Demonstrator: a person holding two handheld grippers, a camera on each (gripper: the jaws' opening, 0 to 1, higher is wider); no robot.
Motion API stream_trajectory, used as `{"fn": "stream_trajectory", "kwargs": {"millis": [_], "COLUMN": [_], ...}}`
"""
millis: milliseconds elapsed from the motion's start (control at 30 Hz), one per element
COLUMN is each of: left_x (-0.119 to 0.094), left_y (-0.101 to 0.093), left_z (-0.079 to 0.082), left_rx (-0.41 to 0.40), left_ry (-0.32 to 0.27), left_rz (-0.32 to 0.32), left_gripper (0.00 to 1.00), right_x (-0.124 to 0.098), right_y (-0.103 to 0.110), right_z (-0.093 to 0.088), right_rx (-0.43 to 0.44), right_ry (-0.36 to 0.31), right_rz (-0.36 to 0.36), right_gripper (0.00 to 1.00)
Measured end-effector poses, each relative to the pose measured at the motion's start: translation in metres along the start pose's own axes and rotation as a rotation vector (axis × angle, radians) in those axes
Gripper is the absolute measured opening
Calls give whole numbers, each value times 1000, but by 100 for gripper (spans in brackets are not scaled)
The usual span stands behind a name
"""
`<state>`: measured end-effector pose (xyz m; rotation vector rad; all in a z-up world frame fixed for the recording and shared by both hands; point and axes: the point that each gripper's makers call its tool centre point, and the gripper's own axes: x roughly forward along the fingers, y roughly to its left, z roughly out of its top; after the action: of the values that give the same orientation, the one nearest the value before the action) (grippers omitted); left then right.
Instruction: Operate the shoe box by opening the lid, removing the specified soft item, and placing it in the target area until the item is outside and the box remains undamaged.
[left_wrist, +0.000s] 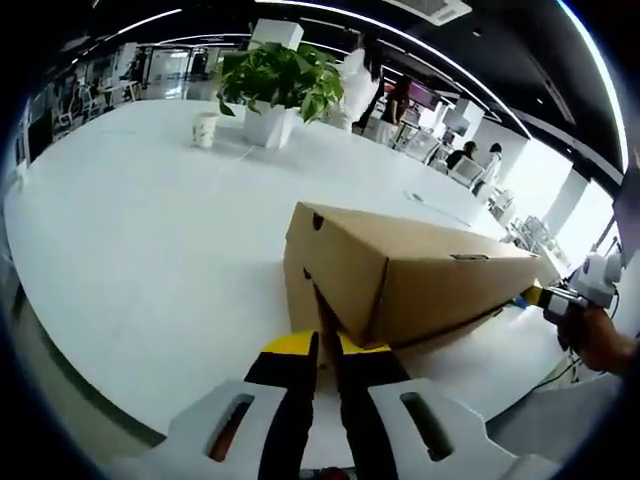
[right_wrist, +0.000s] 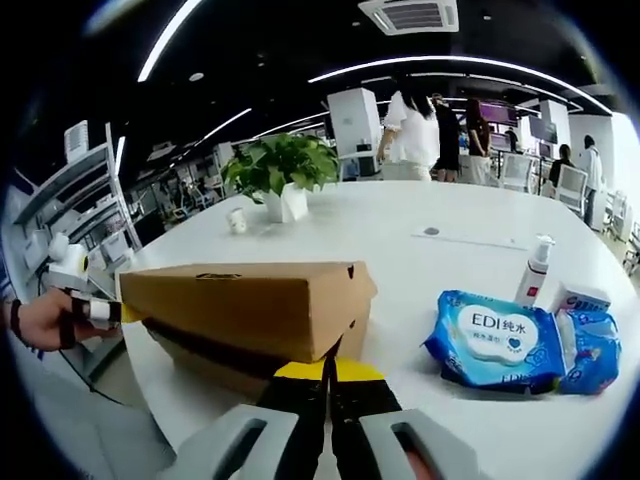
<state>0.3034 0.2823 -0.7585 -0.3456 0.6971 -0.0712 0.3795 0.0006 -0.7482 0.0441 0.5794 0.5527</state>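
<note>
Cardboard shoe box (left_wrist: 400, 275) on white table (left_wrist: 150, 250), lid (right_wrist: 250, 305) lifted ajar. Left gripper (left_wrist: 328, 345) pinches lid corner at 6 o'clock; right gripper (right_wrist: 328, 372) pinches opposite corner. Raise both ends evenly, slow, avoid tearing hinge. Soft item hidden inside.

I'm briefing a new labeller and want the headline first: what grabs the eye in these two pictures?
A brown cardboard shoe box sits on the white table, its lid tilted up at one end. Each view's own gripper meets a box corner, jaws together. Blue wet-wipe packs lie right of the box, and a potted plant stands behind it.
</note>
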Motion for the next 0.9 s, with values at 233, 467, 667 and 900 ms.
{"fn": "stream_trajectory", "kwargs": {"millis": [233, 467, 667, 900], "left_x": [-3, -2, -5, -7], "left_y": [0, 2, 2, 0], "left_z": [-3, -4, -6, -9], "left_rx": [2, 4, 8, 4], "left_ry": [-7, -17, -25, -27], "left_rz": [-4, -9, -14, -18], "left_gripper": [5, 5, 5, 5], "right_x": [0, 0, -2, -2], "right_y": [0, -3, -5, -2], "right_z": [-4, -8, -10, -16], "right_rx": [1, 12, 15, 17], "right_ry": [5, 4, 5, 16], "right_rz": [1, -6, -3, 4], "right_gripper": [0, 0, 0, 0]}}
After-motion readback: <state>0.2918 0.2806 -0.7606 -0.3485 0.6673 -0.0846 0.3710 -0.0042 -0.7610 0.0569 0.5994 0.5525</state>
